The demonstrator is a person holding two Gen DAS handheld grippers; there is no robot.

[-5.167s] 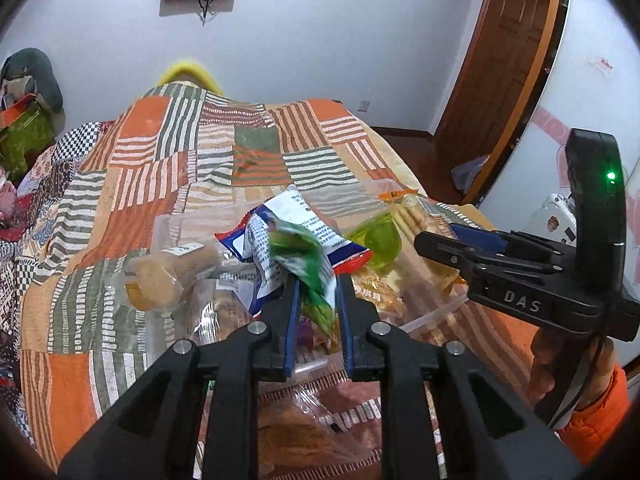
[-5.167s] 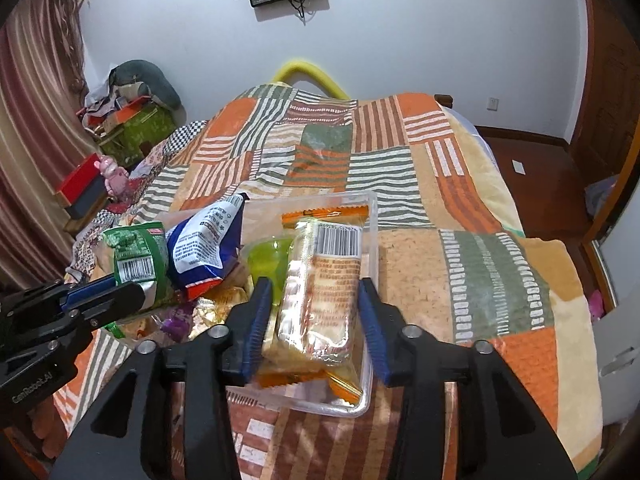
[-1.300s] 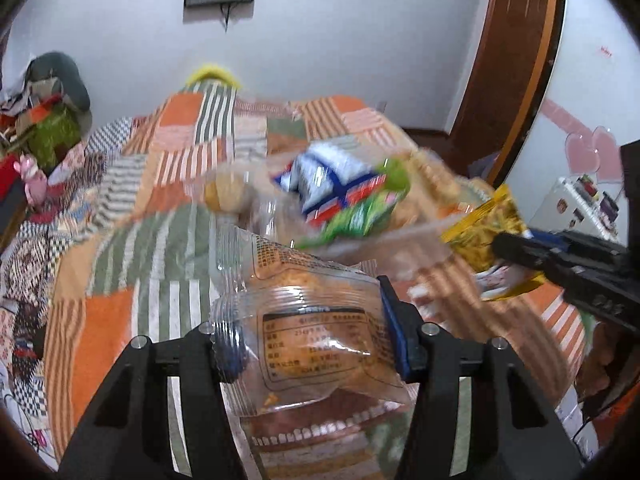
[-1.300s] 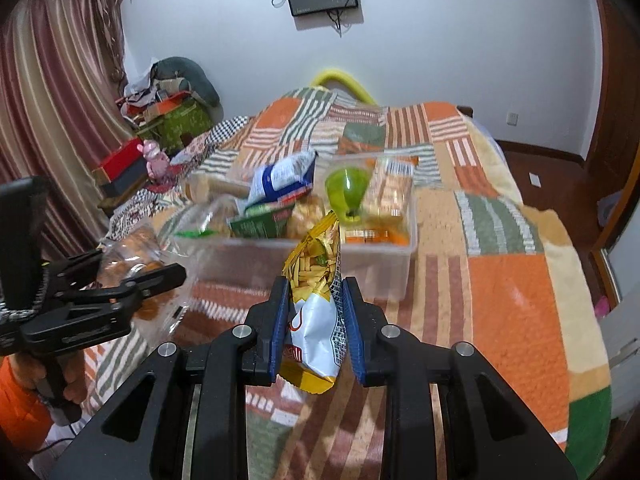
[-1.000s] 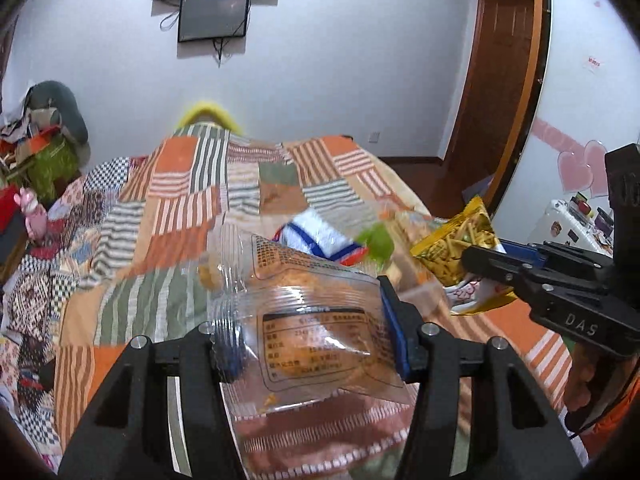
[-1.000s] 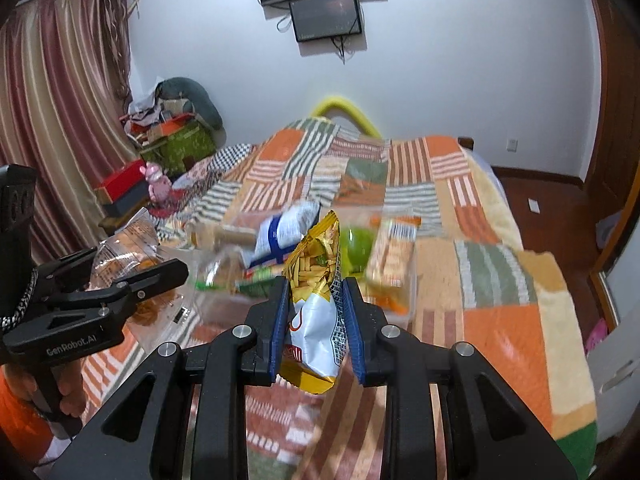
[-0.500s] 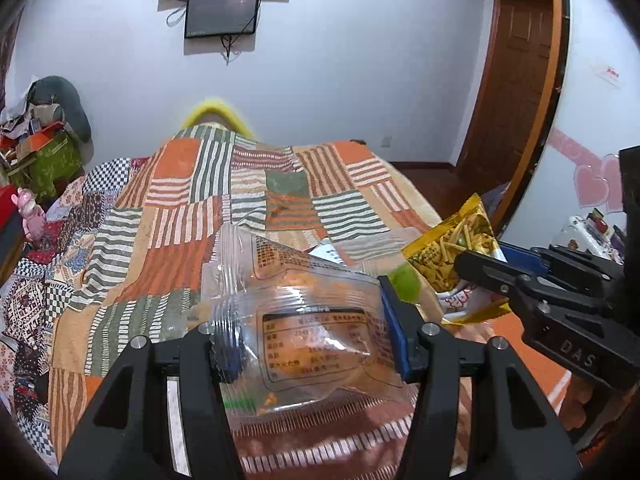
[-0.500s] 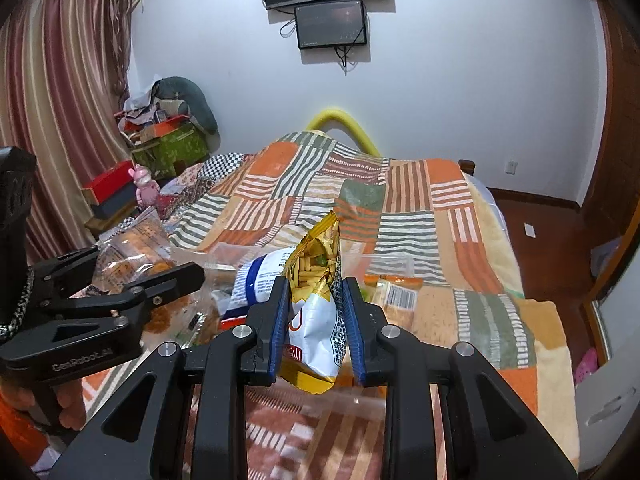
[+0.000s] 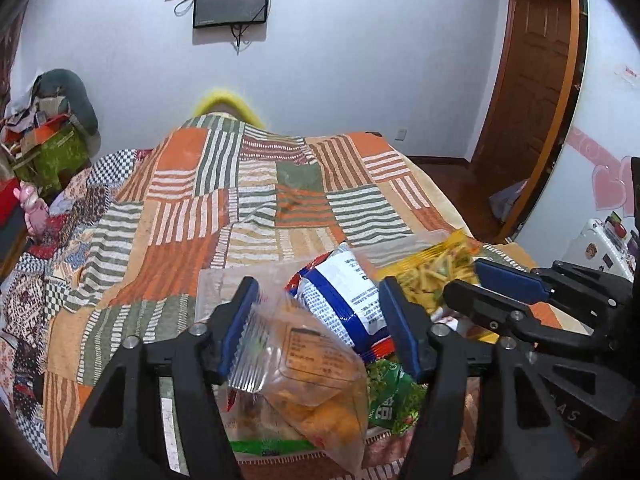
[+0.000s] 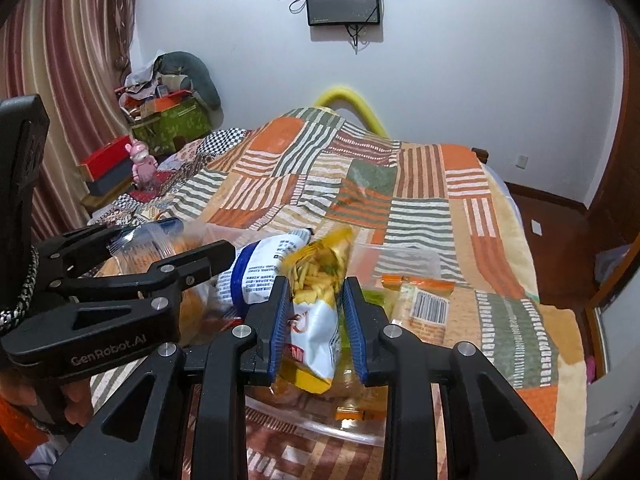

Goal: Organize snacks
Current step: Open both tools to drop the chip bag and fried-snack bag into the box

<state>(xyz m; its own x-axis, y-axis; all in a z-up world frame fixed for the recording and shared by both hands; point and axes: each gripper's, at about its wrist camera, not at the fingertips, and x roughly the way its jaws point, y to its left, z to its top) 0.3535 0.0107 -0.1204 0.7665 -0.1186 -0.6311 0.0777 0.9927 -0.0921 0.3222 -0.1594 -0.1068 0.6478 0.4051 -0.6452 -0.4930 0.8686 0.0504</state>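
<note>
Over the clear bin (image 10: 320, 426) on the quilted bed (image 9: 256, 208), the left tool (image 9: 320, 332) is spreading its jaws around a clear bag of orange snacks (image 9: 308, 384), seemingly slipping free, while the right tool (image 10: 316, 320) pinches a yellow chip bag (image 10: 316, 304).

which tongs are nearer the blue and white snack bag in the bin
Left. The blue and white snack bag lies between the opening left tongs, behind the clear pastry bag slipping from them. The right tongs, shut on the yellow chip bag, sit beside it.
</note>
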